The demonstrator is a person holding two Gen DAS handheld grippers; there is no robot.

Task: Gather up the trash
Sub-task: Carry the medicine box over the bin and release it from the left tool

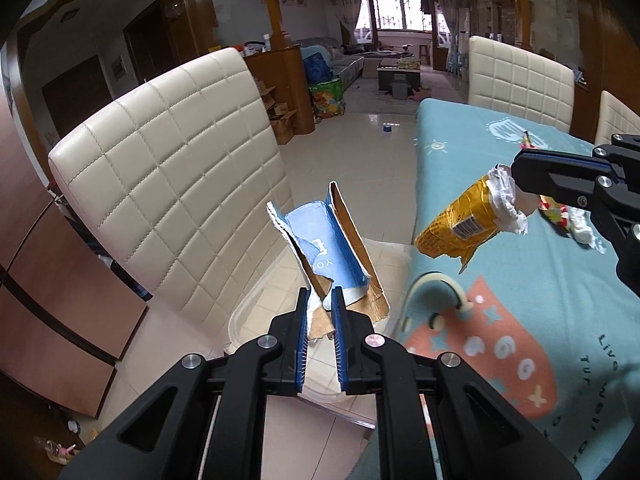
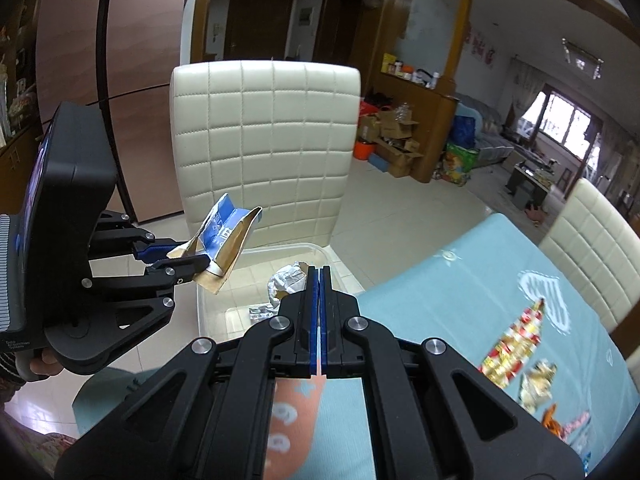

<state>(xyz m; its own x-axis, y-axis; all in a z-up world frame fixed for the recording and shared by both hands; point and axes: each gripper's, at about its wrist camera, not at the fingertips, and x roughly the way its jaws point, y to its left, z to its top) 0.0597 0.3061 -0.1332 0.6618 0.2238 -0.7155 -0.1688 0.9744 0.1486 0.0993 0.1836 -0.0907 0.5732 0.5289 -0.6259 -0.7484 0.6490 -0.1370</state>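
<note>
Above the clear plastic bin [image 2: 262, 258] on the tiled floor beside the table, the left gripper [image 1: 320, 300] is clamped on the lower edge of a torn blue-and-brown cardboard carton [image 1: 330, 248] – light, stiff, but ragged, so it is probably best held on the folded edge, not the frayed flaps. The right gripper [image 2: 319, 274] is pinched tight on the white torn end of a crumpled yellow foil wrapper [image 1: 460, 220], hanging at the table's edge – thin, slick and featherlight, it could slip unless gripped at the bunched end, while more wrappers [image 2: 516, 344] lie on the teal tablecloth [image 2: 460, 300].
</note>
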